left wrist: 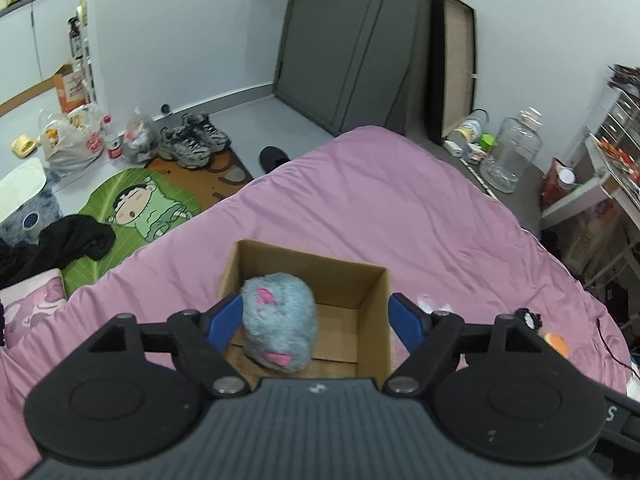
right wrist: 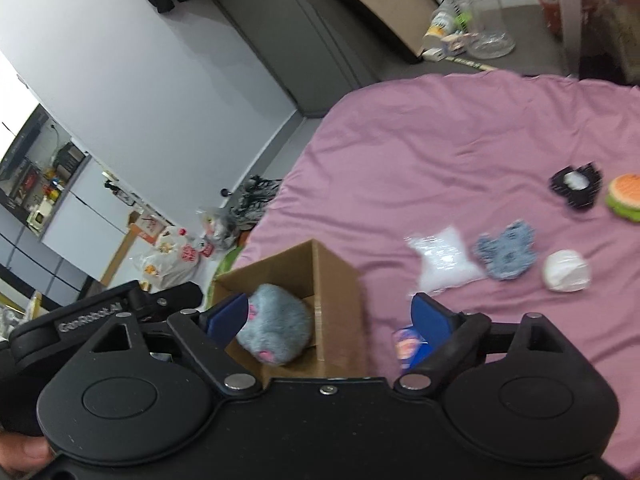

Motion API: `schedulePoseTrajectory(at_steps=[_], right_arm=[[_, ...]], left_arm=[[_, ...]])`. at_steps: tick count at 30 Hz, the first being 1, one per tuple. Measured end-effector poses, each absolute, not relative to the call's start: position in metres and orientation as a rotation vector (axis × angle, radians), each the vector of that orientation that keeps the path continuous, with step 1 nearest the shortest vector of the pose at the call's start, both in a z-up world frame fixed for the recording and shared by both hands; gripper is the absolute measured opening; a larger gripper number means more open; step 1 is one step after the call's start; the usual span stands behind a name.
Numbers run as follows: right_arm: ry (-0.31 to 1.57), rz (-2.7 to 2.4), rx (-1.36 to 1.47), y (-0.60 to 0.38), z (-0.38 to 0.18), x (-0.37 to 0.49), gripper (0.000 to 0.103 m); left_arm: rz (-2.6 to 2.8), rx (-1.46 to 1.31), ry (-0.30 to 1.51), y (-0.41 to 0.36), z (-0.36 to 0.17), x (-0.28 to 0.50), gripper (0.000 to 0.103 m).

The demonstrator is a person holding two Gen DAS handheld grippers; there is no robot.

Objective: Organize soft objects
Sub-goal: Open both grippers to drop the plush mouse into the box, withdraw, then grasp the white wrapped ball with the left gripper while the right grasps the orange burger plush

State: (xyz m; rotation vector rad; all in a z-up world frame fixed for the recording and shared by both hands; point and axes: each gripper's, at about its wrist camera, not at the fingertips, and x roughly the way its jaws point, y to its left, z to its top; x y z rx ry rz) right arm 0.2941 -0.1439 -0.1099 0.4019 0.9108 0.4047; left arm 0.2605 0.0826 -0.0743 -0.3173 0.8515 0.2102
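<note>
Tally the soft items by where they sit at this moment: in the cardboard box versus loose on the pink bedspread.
In the cardboard box: 1, the grey plush.
Loose on the bedspread: 6 — black toy, burger plush, blue toy, white ball, clear bag, small printed item.
Total: 7.

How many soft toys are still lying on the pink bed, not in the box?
5 seen clearly: black toy, burger, blue-grey one, white ball, white star. Another may hide behind the right fingers.

Pretty clearly somebody's bedroom from where I'm sitting: a bed [left wrist: 400,208] with a pink sheet fills most of the view, sneakers [left wrist: 194,140] and grocery bags [left wrist: 68,140] sit on the floor far left, next to a cartoon rug [left wrist: 140,204], with a grey wardrobe [left wrist: 352,40] against the far wall.
</note>
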Motion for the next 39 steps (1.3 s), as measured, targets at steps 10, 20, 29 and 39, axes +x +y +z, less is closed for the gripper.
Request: schedulePoseTrajectory(at_steps=[10,20,29,39], right_arm=[[0.88,0.356,0.371,-0.185,-0.099,0.284,0.09],[0.875,0.203,0.361,-0.234,-0.098,0.287,0.102],[0.865,0.173,0.349,-0.269,-0.097,0.292,0.103],[0.908,0.128,0.475,-0.329,-0.125,0.312,0.103]], left_arm=[[0.178,-0.296,0.851,0.046,-0.062,0.252,0.079],[0.151,-0.241,0.871,0.0,-0.065,0.258,0.08],[0.131,-0.202,0.916,-0.047,-0.084,0.272,0.08],[0.133,-0.184,0.968,-0.099,-0.115,0.288,0.08]])
